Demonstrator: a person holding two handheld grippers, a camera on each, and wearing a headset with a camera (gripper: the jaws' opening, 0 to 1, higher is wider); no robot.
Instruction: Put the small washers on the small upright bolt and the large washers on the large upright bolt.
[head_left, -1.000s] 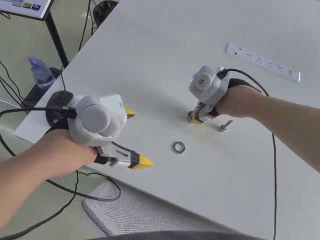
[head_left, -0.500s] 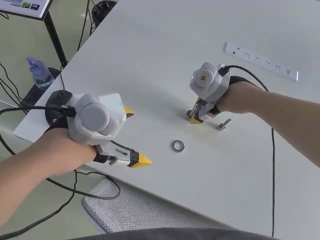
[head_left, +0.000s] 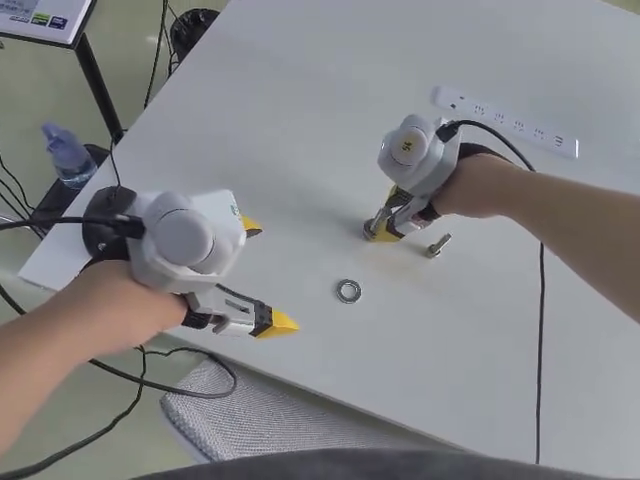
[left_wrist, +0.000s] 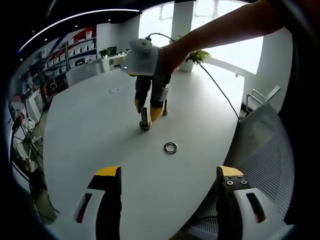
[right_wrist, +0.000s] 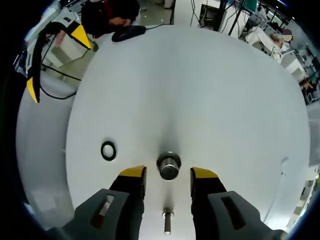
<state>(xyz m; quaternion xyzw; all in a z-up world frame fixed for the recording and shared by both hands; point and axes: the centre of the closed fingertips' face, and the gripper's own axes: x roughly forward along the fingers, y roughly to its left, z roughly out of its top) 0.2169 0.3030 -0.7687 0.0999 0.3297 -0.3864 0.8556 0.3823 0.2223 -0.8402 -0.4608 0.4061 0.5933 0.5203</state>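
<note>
A large upright bolt (right_wrist: 169, 166) stands on the white table (head_left: 300, 120), and my right gripper (right_wrist: 168, 173) hangs open over it with a yellow tip on either side. In the head view the same gripper (head_left: 383, 229) sits at the bolt (head_left: 371, 231). A small upright bolt (head_left: 434, 245) stands just right of it, and in the right gripper view this small bolt (right_wrist: 167, 220) lies between the jaws' bases. One loose washer (head_left: 348, 291) lies flat nearer me. My left gripper (head_left: 267, 275) hovers open and empty at the table's near edge, facing the washer (left_wrist: 170, 147).
A white power strip (head_left: 505, 121) lies at the far right of the table. The table's left edge drops to a floor with cables and a water bottle (head_left: 63, 155). A grey mesh chair (head_left: 270, 420) is below the near edge.
The head camera has shifted slightly. The right gripper stays at the large bolt and the left gripper has hardly moved.
</note>
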